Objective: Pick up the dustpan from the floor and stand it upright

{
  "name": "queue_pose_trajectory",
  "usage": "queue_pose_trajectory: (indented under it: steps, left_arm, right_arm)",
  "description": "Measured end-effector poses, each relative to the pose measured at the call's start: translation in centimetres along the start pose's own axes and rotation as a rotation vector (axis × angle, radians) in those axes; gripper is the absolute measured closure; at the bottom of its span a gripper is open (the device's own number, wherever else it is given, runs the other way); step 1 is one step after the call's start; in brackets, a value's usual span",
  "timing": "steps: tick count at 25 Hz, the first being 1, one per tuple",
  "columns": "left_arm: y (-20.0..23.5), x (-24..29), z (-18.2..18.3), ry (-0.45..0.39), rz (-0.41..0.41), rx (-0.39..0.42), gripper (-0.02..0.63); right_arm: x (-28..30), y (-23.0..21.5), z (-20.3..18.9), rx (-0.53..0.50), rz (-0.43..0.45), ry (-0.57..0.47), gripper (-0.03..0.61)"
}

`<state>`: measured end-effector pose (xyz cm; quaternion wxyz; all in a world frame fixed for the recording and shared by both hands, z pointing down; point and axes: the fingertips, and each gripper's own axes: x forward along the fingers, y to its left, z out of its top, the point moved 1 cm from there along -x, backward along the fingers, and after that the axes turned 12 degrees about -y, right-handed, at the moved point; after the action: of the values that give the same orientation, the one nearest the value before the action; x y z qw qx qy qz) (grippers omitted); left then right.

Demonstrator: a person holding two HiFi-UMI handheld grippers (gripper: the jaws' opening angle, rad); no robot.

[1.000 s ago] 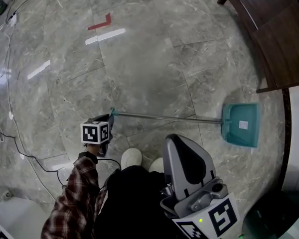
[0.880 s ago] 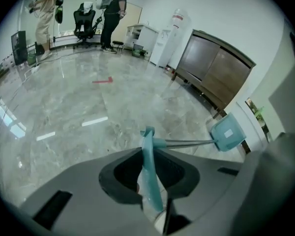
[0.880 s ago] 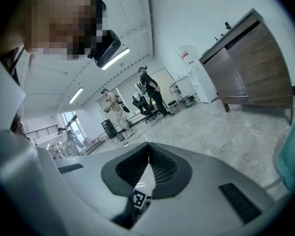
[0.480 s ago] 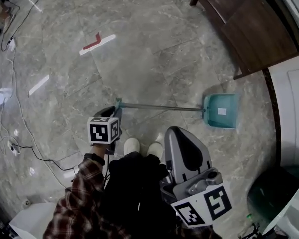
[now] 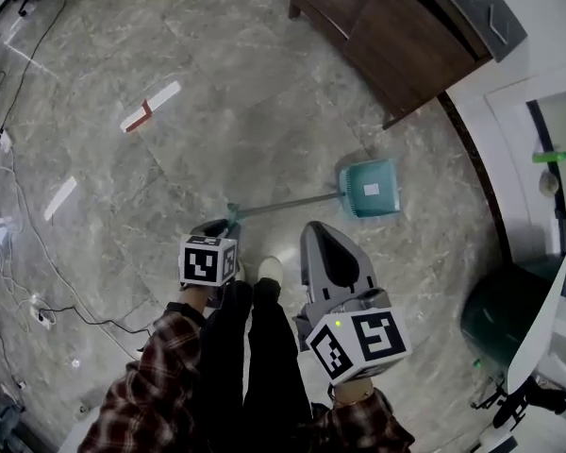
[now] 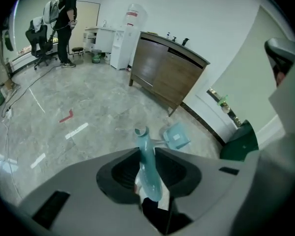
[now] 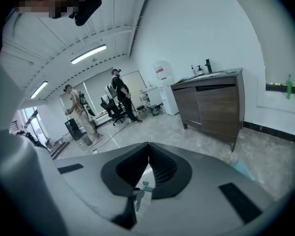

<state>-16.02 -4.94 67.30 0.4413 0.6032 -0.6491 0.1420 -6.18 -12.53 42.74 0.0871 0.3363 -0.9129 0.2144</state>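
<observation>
The teal dustpan (image 5: pixel 370 189) rests with its pan on the marble floor, and its long thin handle (image 5: pixel 283 202) slants up toward me. My left gripper (image 5: pixel 219 228) holds the teal grip end of that handle (image 6: pixel 148 168). Its jaws are opening, with the grip still between them. The pan (image 6: pixel 176 135) shows beyond the jaws in the left gripper view. My right gripper (image 5: pixel 313 226) hangs beside the handle, just right of it, shut and holding nothing. In the right gripper view its jaws (image 7: pixel 148 157) meet at the tips.
A dark wooden cabinet (image 5: pixel 396 36) stands against the wall beyond the pan. A dark green bin (image 5: pixel 509 324) is at the right. Cables (image 5: pixel 38 253) trail over the floor at left, near red and white tape marks (image 5: pixel 146 111). Two people (image 7: pixel 120 95) stand far off.
Both grippers have risen. The left one has lifted the handle's end off the floor while the pan stays down. The floor and the pan look farther away.
</observation>
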Motion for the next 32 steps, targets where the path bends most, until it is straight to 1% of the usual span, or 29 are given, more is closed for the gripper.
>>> queue_pose_trajectory:
  steps: [5, 10, 13, 17, 20, 24, 28, 32]
  left_arm:
    - [-7.0, -0.4, 1.7, 0.051, -0.091, 0.071, 0.511]
    - [-14.5, 0.5, 1.3, 0.143, -0.187, 0.127, 0.512]
    - [-18.8, 1.4, 1.2, 0.175, -0.218, 0.170, 0.514]
    - [-24.6, 2.6, 1.5, 0.191, -0.245, 0.190, 0.514]
    - [-29.0, 3.3, 2.1, 0.184, -0.281, 0.216, 0.514]
    - [-34.8, 4.1, 3.5, 0.148, -0.345, 0.242, 0.515]
    - [-40.1, 5.3, 6.2, 0.095, -0.409, 0.274, 0.516]
    - [-44.0, 6.9, 9.0, 0.072, -0.452, 0.323, 0.520]
  right_arm:
    - [-3.9, -2.8, 2.8, 0.024, -0.109, -0.009, 0.568]
    - [-8.2, -6.8, 4.8, 0.056, -0.210, -0.031, 0.568]
    - [-11.0, -9.6, 5.6, 0.091, -0.261, -0.047, 0.568]
    - [-14.7, -13.9, 6.7, 0.110, -0.310, -0.060, 0.567]
    - [-17.3, -16.7, 7.8, 0.124, -0.343, -0.082, 0.568]
    - [-20.0, -19.4, 9.1, 0.125, -0.383, -0.104, 0.568]
    - [-21.9, -22.0, 10.5, 0.137, -0.429, -0.129, 0.568]
    - [-22.3, -24.3, 11.7, 0.144, -0.469, -0.147, 0.567]
